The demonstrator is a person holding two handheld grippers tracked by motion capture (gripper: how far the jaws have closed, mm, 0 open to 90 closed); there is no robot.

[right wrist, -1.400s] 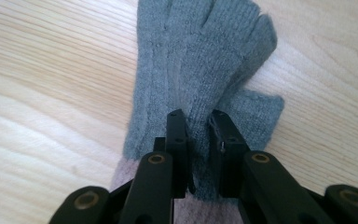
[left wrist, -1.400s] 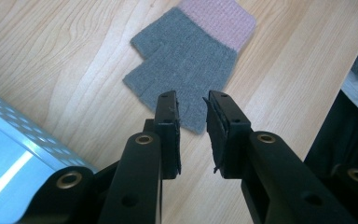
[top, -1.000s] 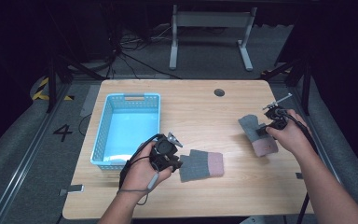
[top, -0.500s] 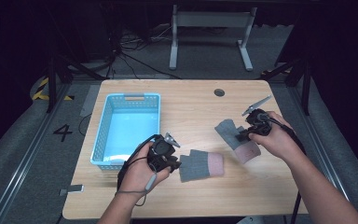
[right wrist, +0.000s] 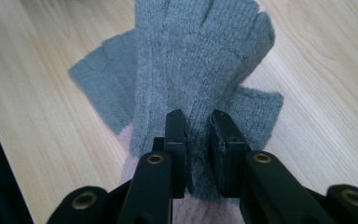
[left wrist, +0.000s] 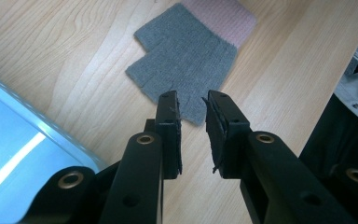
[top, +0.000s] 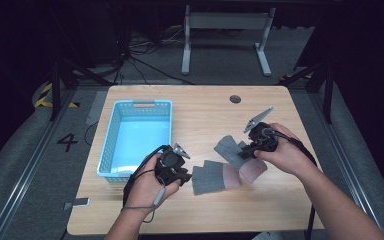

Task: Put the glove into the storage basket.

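A pale wooden worktop (top: 200,107) stands in a dark room, with grey floor and cables around it.

The right tool (top: 246,150) has its jaws clamped on a grey knitted glove (top: 228,147); in the right gripper view the pads (right wrist: 176,140) pinch the knit near its pink cuff, and the fingers of the glove (right wrist: 200,56) stretch away from the jaws. This held glove hangs over the second one, its fingers pointing toward the basket side and its cuff just below the right hand (top: 279,152).

The left tool (top: 180,172) is closed on nothing: in the left gripper view its jaws stand a narrow gap apart with bare wood showing between them, their tips just at the edge of the second glove (left wrist: 186,70). That glove (top: 211,176) lies flat on the worktop, grey with a pink cuff, between the two hands, its fingers toward the left tool. The left hand (top: 147,185) holds its tool low over the wood.

Just left of that tool sits a light blue basket (top: 111,145) with latticed walls, its near corner beside the left hand. Farther back, a small dark round grommet (top: 235,99) is set in the worktop.
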